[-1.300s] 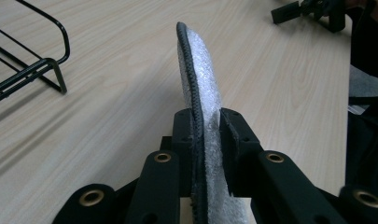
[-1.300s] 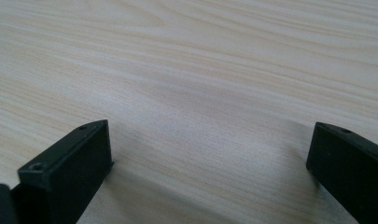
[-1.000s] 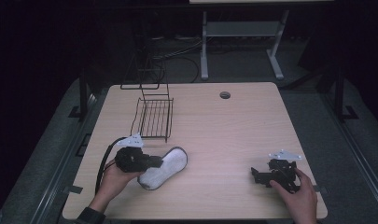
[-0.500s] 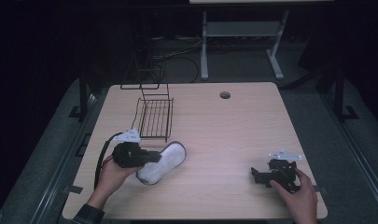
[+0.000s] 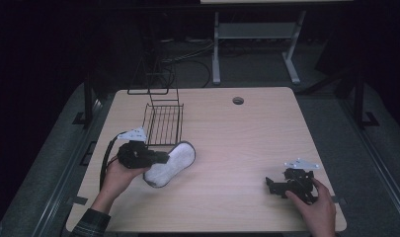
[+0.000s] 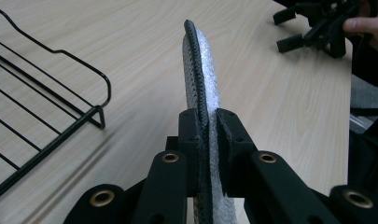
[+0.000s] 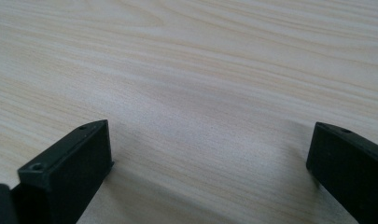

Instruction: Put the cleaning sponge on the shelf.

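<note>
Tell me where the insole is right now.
In the high view the insole is at the table's front left, clamped on edge in the left gripper, just in front of the wire rack.

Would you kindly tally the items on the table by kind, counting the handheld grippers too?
Insole: 1
Wire rack: 1
Grippers: 2, the left gripper clamped on the insole, the right gripper open
Total: 4
</note>
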Demonstrator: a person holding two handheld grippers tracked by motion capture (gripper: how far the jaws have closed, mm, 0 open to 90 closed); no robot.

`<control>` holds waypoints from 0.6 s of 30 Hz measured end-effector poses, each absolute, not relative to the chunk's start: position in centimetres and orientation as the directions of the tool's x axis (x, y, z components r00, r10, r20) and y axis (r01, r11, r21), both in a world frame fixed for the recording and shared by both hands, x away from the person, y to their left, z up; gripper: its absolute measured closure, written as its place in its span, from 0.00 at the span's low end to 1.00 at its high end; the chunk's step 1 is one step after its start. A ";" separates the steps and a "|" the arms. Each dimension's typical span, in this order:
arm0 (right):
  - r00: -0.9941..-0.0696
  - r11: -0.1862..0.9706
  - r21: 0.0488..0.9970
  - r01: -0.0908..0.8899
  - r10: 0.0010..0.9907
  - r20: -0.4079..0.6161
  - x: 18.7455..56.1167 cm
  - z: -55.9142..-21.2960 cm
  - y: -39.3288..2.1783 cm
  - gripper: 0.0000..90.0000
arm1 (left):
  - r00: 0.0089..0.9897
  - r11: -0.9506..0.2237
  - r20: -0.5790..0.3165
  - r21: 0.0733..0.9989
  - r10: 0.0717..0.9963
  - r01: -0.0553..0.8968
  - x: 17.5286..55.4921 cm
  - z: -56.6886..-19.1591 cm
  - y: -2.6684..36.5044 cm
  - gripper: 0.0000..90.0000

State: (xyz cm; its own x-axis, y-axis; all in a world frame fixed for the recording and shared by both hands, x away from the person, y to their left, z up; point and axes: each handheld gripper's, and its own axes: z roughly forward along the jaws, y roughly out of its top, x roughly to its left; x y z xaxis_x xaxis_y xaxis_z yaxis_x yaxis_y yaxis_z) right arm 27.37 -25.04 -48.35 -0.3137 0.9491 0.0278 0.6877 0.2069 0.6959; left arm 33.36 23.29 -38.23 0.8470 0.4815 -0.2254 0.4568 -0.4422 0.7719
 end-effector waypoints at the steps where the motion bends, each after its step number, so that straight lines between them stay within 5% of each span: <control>1: -0.314 0.207 0.696 0.688 0.949 0.028 27.4 -48.3 -25.0 0.00 | 0.847 -0.440 -0.226 0.773 0.482 0.457 33.5 -38.2 23.3 0.90; 18: -0.313 0.207 0.696 0.688 0.949 0.028 27.4 -48.3 -25.0 0.00 | 0.818 -0.400 -0.210 0.790 0.535 0.464 36.4 -37.2 24.5 0.90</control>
